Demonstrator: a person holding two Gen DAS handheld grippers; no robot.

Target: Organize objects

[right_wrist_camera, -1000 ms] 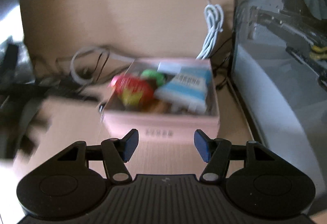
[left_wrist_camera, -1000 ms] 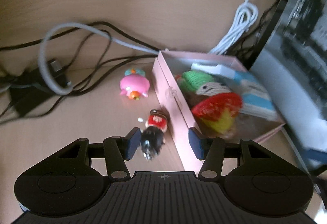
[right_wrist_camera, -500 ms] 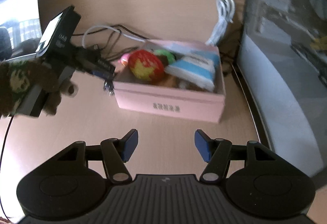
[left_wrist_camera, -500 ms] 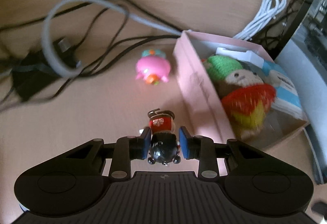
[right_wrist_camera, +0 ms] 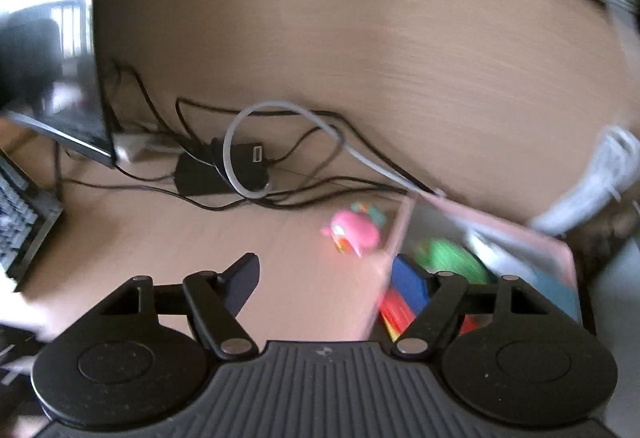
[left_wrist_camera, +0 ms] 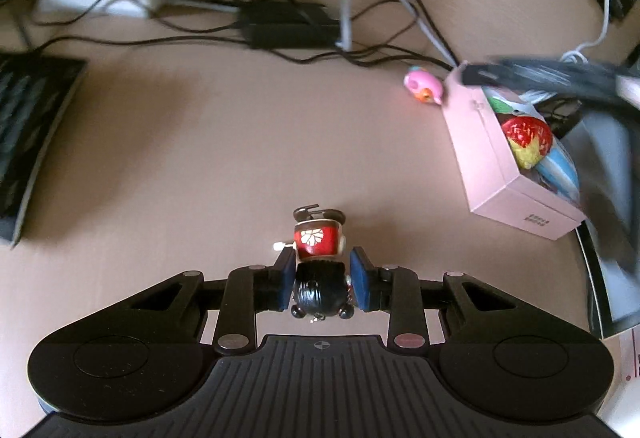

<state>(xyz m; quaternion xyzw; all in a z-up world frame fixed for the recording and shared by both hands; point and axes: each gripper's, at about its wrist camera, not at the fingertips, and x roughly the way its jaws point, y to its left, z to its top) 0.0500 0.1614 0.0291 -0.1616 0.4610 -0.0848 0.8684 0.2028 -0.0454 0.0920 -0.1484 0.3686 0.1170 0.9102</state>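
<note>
The left tool (left_wrist_camera: 320, 280) is clamping its two blue pads tight on a small hard-plastic doll figure with a black hair bun and a red flower-print body (left_wrist_camera: 319, 266), and it is holding it low over the pale wooden desk (left_wrist_camera: 200, 142), at six o'clock in the left view. The grip is sitting on the dark head, with the red body sticking out ahead. That toy is looking light, rigid and glossy, so it is likely to slip or twist if pinched on the round head alone; the squarer red midsection would probably be the surer place to hold.

Over at two o'clock, the open pink cardboard box (left_wrist_camera: 486, 150) is waiting, already carrying a red-and-yellow knitted ball (left_wrist_camera: 528, 142) among other soft things. Its short end is showing small dark print, too blurred to read. Just beside its far corner, a little pink plastic wind-up creature (left_wrist_camera: 424, 89) is lying loose on the desk.

The right tool (right_wrist_camera: 334, 284) is gaping wide and carrying nothing, hovering over the near wall of the box, its right pad over the contents and its left over bare desk. Black cables (right_wrist_camera: 280, 174) are trailing behind at twelve o'clock.
</note>
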